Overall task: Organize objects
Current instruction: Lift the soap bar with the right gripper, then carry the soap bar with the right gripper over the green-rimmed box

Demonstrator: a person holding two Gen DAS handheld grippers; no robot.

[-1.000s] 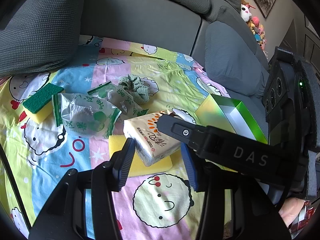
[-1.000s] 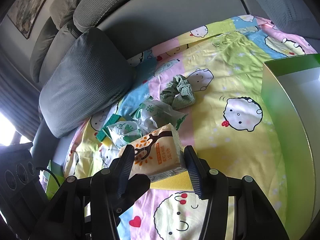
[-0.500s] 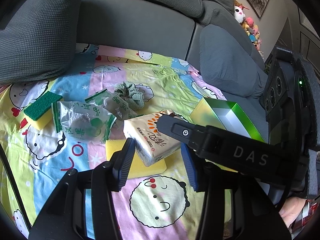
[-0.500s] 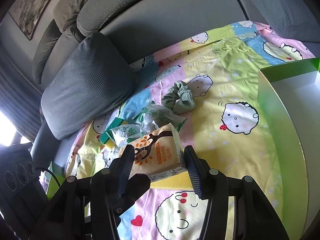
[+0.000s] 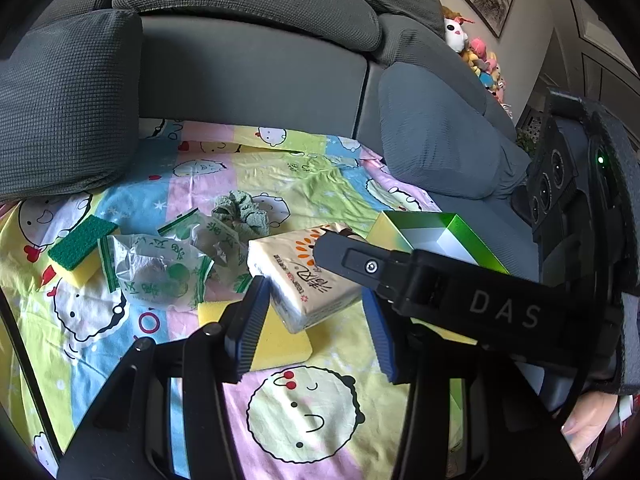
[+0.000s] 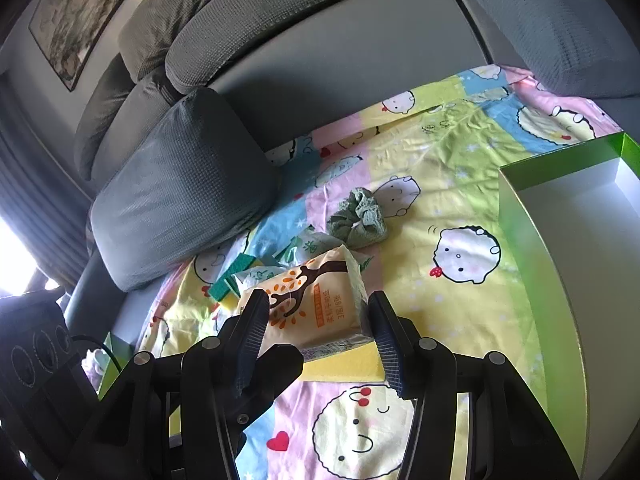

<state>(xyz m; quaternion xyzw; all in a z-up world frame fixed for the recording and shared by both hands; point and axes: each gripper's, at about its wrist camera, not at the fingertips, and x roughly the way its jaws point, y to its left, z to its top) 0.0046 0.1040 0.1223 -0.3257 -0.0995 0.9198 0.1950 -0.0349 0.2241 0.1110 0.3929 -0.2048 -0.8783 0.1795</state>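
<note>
1. Right now my right gripper point(image 6: 320, 338) has its fingers around the tissue pack point(image 6: 316, 304), one on each side. I can't tell for sure whether the pads are pressing it or just flanking it.
2. From my left wrist view the pack point(image 5: 304, 276) sits tilted with its near end over the flat yellow sponge point(image 5: 280, 344), out on the cartoon sheet point(image 5: 304, 412) that covers the sofa.
3. My left gripper point(image 5: 316, 320) holds nothing; its fingers stand wide, just short of the pack.
4. Target, I reckon, is the green box point(image 6: 576, 240), open and showing nothing inside, off to my right. In the left view it sits just past the pack point(image 5: 440, 240).
5. To do this well: squeeze on the pack's broad sides, gently, because it is soft and will bulge or slip if pinched at a corner.
6. Lift straight up first so the sponge below doesn't drag along.
7. Carry it over the box wall, not into it, then set it flat in a corner to leave room.
8. Waiting their turn: the green scrunchie point(image 6: 358, 220), the crinkly bags point(image 5: 156, 272), and the green-topped sponge point(image 5: 80, 250), all well clear of the path.
</note>
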